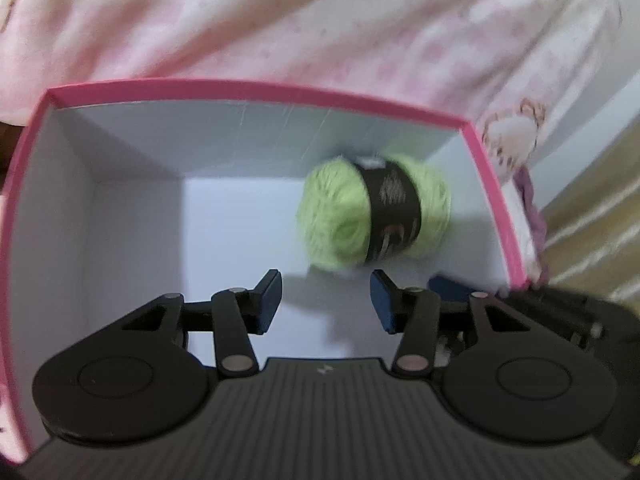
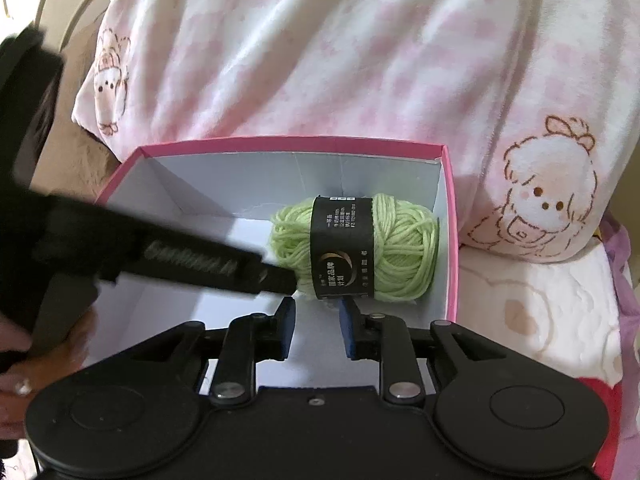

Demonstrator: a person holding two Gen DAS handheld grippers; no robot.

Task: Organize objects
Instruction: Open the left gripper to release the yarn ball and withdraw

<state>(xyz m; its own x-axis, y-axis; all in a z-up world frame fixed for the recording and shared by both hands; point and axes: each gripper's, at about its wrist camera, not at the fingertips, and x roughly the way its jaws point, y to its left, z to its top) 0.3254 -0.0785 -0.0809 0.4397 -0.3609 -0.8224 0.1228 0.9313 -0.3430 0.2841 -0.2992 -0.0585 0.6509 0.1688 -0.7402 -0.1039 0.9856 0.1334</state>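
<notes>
Green yarn: a pale green ball [image 2: 356, 254] with a black paper band round its middle lies on the white floor of the box, toward the right wall and near the far wall. In the left wrist view it [image 1: 374, 212] is blurred.
Band: black, with small printed text and a round gold mark; the text is too small to read.
Box: pink outside and along the rim [image 2: 450, 216], white inside, open on top. The yarn is the only thing seen inside it. In the left wrist view its rim [image 1: 256, 87] fills most of the width.
Left gripper: its fingers [image 1: 325, 302] hang over the box floor, spread apart, with nothing between the blue pads. The yarn lies just beyond the tips, not touched. In the right wrist view it reaches in from the left as a dark, blurred bar, its tip [image 2: 280, 278] just beside the yarn's left end; contact cannot be told.
Right gripper: its fingers [image 2: 317, 330] sit over the near edge of the box, drawn in as far as they go, a narrow gap left between the pads, gripping nothing. The yarn lies just past the tips.
Hand: part of one [image 2: 16, 380] shows at the lower left of the right wrist view.
Cloth: pink and white fabric [image 2: 340, 60] printed with cartoon sheep lies behind and beside the box.
</notes>
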